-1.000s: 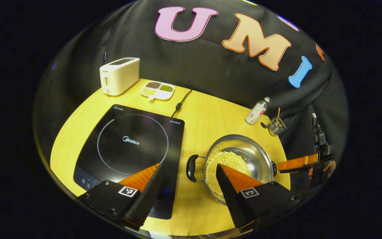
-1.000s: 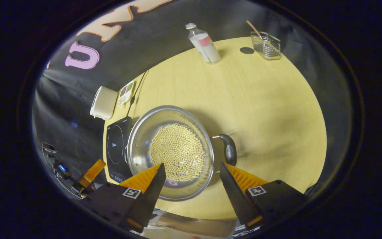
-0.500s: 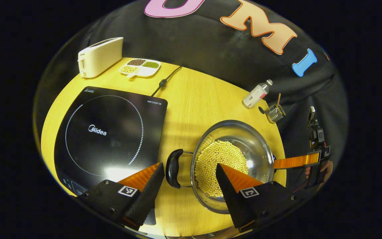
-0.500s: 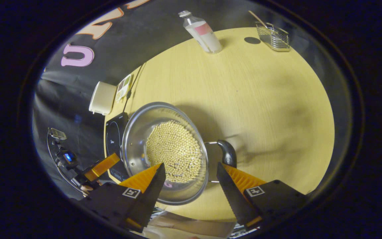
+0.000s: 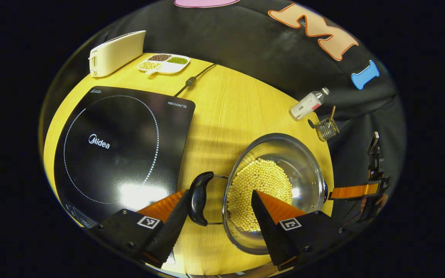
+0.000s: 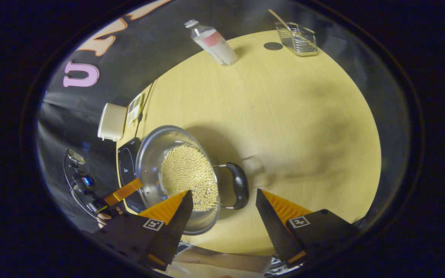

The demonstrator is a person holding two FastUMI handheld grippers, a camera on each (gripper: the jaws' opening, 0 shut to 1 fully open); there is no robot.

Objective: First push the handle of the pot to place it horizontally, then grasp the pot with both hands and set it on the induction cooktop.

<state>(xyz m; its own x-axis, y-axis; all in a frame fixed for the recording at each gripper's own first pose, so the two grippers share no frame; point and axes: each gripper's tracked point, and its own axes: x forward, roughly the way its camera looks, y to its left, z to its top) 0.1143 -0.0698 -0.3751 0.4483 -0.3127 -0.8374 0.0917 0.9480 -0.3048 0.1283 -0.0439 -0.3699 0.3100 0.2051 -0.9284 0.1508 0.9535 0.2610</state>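
Both grippers' fingers spread, pot (image 5: 276, 185) beside Midea HEGON induction cooktop (image 5: 118, 143)

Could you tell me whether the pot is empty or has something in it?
Not empty: the pot holds pale beans covering its bottom.

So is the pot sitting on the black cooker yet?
Apart. In the left gripper view a strip of bare yellow table lies between the pot and the induction cooktop.
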